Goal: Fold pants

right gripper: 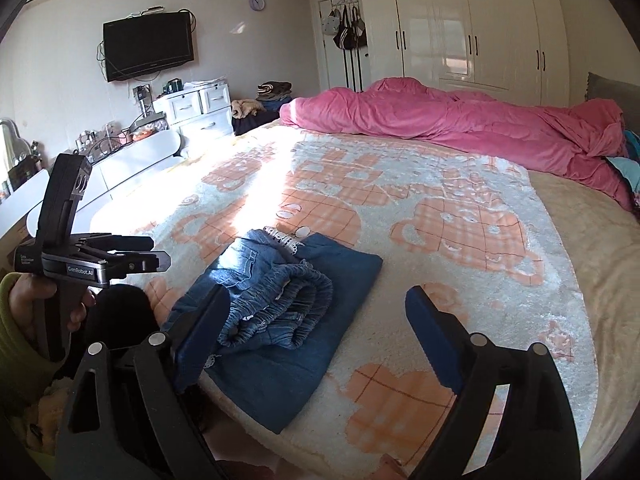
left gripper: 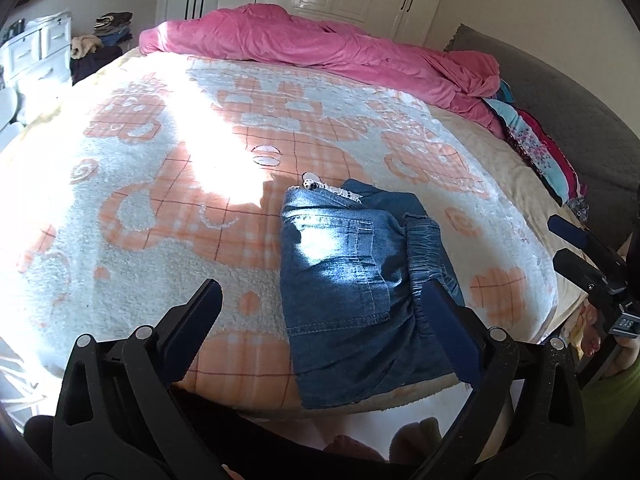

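With both tongs spread wide, pants sit folded nr bed's front edge.
Left tongs [left gripper: 324, 320] and right tongs [right gripper: 320, 320] hold nothing; pants [right gripper: 280, 312] w/ waistband bunched on top. Risk, imo: bundle overhangs bed [right gripper: 460, 300] edge, a nudge from a pad could slide it off or unfold it.

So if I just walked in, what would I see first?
Probably the big pink quilt bunched along the far side of the bed, bright against the white wardrobe. Next, the folded denim pants lying near the front edge of the peach-and-white blanket, with a sunny patch beside them. Both grippers' fingers are open and hold nothing.
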`<state>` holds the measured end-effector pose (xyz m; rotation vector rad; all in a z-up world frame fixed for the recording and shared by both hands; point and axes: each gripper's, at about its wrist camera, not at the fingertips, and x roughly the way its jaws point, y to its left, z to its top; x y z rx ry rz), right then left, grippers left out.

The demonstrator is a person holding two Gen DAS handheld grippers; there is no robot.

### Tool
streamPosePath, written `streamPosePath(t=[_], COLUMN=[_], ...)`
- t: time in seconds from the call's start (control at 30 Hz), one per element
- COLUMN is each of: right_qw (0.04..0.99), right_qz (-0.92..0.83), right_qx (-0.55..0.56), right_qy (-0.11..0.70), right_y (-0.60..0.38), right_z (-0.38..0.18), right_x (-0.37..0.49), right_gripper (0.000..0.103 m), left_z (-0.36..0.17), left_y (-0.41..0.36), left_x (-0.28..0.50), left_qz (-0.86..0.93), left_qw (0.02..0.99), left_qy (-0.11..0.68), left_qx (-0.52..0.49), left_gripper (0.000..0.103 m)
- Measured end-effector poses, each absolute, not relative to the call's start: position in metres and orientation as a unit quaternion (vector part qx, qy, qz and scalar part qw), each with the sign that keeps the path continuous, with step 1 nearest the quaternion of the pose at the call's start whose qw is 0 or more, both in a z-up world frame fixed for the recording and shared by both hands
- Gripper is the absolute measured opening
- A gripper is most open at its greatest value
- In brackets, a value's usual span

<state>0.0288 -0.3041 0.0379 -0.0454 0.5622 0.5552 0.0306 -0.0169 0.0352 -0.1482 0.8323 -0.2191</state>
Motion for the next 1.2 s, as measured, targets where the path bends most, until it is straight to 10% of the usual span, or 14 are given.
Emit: streamPosePath(t=[1.2], right_qw=[0.895], right_qz=[0.206], right_qx=[0.017], right_qy=[0.395], right_y=[-0.288], right_z=[-0.034], right_x=[0.085], right_gripper=[0.089], left_z=[-0.014], left_y=[-0.007], left_x=[0.070], left_qz=[-0.082], left_qw=[0.888], left_qy=[0.444], left_qx=[-0.085], left_gripper=[0.093])
